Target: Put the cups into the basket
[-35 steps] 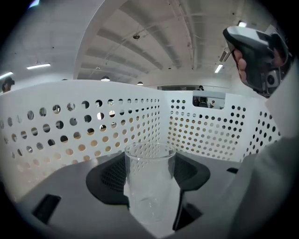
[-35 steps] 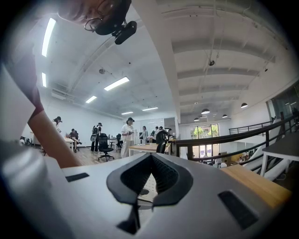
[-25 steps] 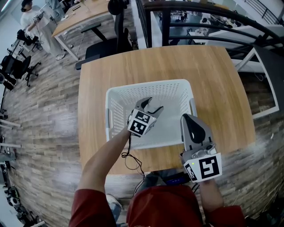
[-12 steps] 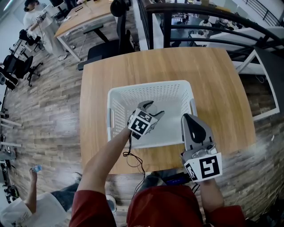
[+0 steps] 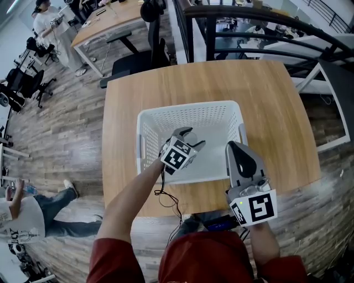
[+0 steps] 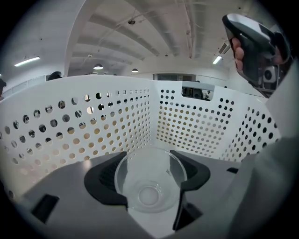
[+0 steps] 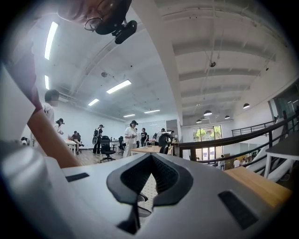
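A white perforated basket (image 5: 188, 106) stands on the wooden table (image 5: 265, 94). My left gripper (image 5: 191, 138) reaches down inside it from the front left. In the left gripper view a clear cup (image 6: 150, 182) sits between the two black pads, its open mouth toward the camera, and my left gripper (image 6: 149, 170) is shut on it, with basket walls (image 6: 93, 121) all round. My right gripper (image 5: 239, 148) hovers at the basket's front right corner, shut and holding nothing. Its pads meet in the right gripper view (image 7: 150, 158).
A black office chair (image 5: 135, 58) stands at the table's far edge and a black railing (image 5: 249, 16) runs behind it. A thin cable (image 5: 166, 196) hangs from the left gripper over the table's front edge. A person (image 5: 33, 210) walks on the floor at lower left.
My left gripper has sunk a little lower and levelled out inside the basket with the cup still in it. The right gripper has stayed put. A person has come into view at lower left.
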Tool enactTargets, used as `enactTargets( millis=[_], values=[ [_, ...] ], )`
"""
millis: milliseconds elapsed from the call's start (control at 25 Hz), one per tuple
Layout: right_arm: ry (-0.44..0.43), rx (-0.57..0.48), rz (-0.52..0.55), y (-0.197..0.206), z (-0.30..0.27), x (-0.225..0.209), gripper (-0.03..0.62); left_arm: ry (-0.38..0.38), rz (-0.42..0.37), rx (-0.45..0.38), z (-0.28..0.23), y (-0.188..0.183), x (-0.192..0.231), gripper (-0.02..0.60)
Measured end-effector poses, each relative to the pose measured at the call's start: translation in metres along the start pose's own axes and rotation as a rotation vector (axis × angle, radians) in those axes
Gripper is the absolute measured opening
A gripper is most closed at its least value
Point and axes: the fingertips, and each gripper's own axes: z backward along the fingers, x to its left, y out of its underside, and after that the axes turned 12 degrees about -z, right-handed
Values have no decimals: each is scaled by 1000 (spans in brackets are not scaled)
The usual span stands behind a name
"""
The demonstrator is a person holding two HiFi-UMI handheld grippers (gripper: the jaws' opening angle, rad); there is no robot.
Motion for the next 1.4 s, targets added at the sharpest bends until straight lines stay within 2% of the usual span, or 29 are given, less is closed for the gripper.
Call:
enactTargets(
  millis=[760,1400],
  values=[
    [-27,-9,-1,-3,-9,11,11,14,21,-48,24,-18,1,285],
    [-40,-30,6,-7,-6,22,11,-16,25,-104,46,-28,4,285]
  ],
)
